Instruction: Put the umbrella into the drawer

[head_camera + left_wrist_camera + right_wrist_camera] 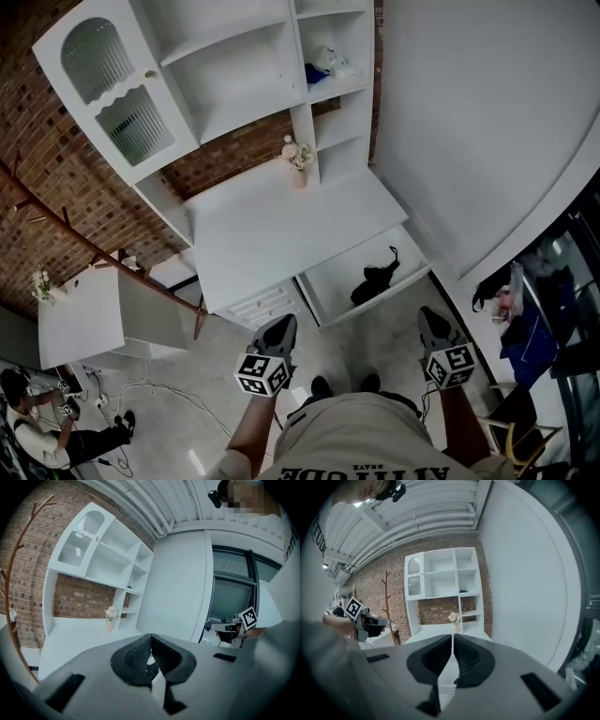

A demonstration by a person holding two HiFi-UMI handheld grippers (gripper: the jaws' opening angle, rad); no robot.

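Note:
A black folded umbrella lies inside the open white drawer at the right end of the white desk. My left gripper hovers over the floor in front of the desk, jaws shut and empty. My right gripper hangs just right of the drawer's front, also shut with nothing in it. In the left gripper view the jaws meet at their tips, and the right gripper's marker cube shows at the right. In the right gripper view the jaws are closed, pointing at the desk.
A vase of flowers stands at the back of the desk under the white shelf unit. A wooden coat rack and a small white table stand at the left. A person sits low left. Bags lie at the right.

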